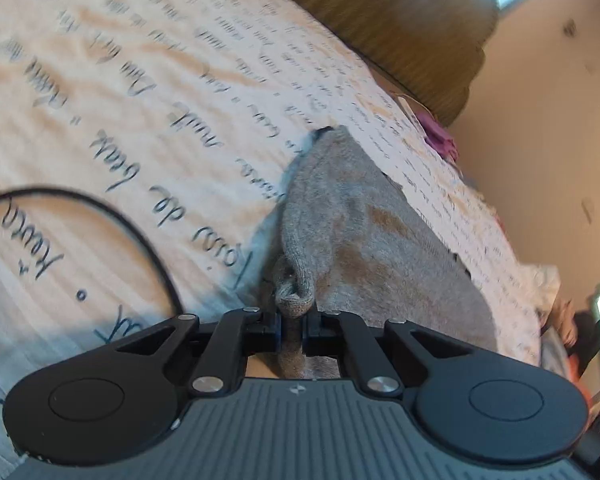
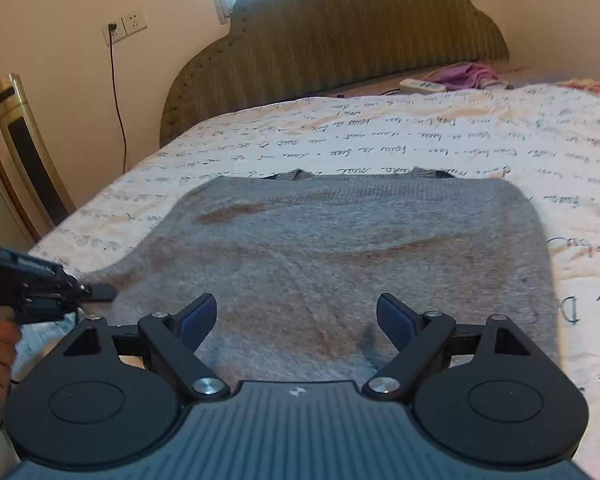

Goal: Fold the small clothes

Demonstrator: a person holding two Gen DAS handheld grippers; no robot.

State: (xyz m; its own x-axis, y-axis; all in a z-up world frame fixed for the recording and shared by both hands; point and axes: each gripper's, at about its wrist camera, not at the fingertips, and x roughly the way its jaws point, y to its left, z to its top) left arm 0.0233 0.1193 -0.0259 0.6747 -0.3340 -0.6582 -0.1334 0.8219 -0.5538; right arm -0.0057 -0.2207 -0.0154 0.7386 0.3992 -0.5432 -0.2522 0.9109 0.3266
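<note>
So the grey knit sweater point(image 2: 332, 256) is lying flat on the bed point(image 2: 500, 128), filling the middle of the right wrist view with its neckline toward the headboard point(image 2: 340, 40) at the top of the frame. The left gripper point(image 1: 293, 326) has its fingers pinched together on a bunched bit of the sweater's edge, and in the right wrist view you can see that same gripper at the lower left, right at the garment's left corner. The right gripper point(image 2: 296, 316) is spread wide, holding nothing, hovering over the near hem around bottom centre. The sweater is wider left to right than it is deep in this view, so I'd guess the fold goes across that width, with the left side carried toward the right of the frame. The left hand already has its corner; the right one looks nearer the hem's middle and right end, so that's probably its grab.
</note>
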